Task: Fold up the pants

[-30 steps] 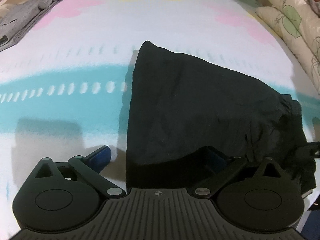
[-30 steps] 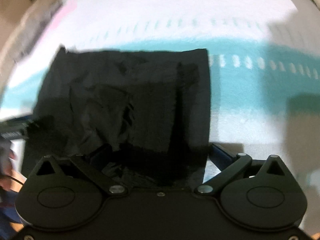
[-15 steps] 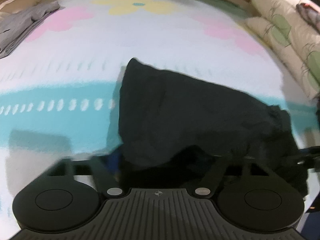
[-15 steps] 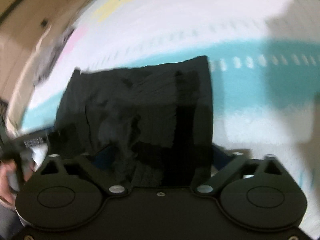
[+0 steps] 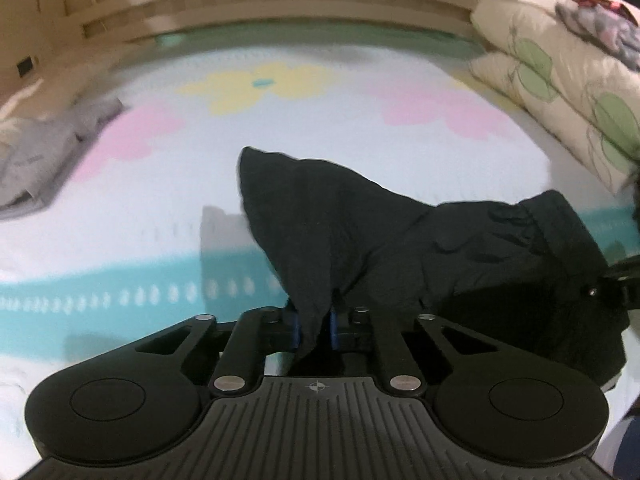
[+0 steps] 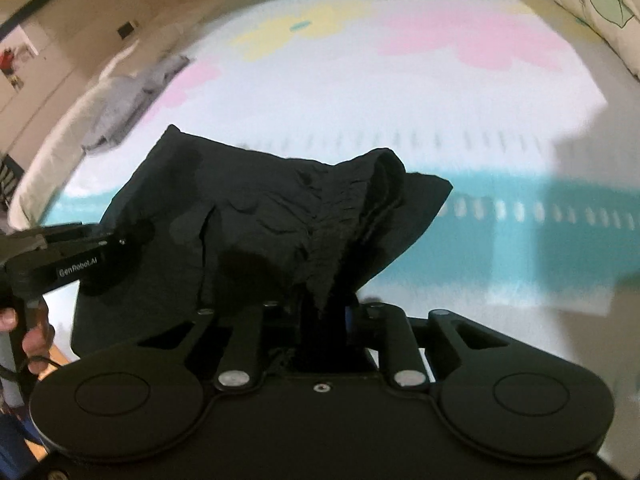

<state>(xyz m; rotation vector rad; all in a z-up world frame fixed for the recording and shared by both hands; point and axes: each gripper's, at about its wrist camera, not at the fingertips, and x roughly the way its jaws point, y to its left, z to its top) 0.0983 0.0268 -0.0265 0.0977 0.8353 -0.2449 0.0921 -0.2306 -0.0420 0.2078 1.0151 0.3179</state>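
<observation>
Both tongs' pants (image 5: 360, 232) stretched crosswise

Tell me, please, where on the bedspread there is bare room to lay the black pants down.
Bare bedspread lies beyond the black pants, up to the yellow flower print, and on the teal band to the right in the right wrist view. It is crowded at the left edge by the grey garment and at the right by the pillows.

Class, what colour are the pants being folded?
Black pants, clearest in the left wrist view.
</observation>
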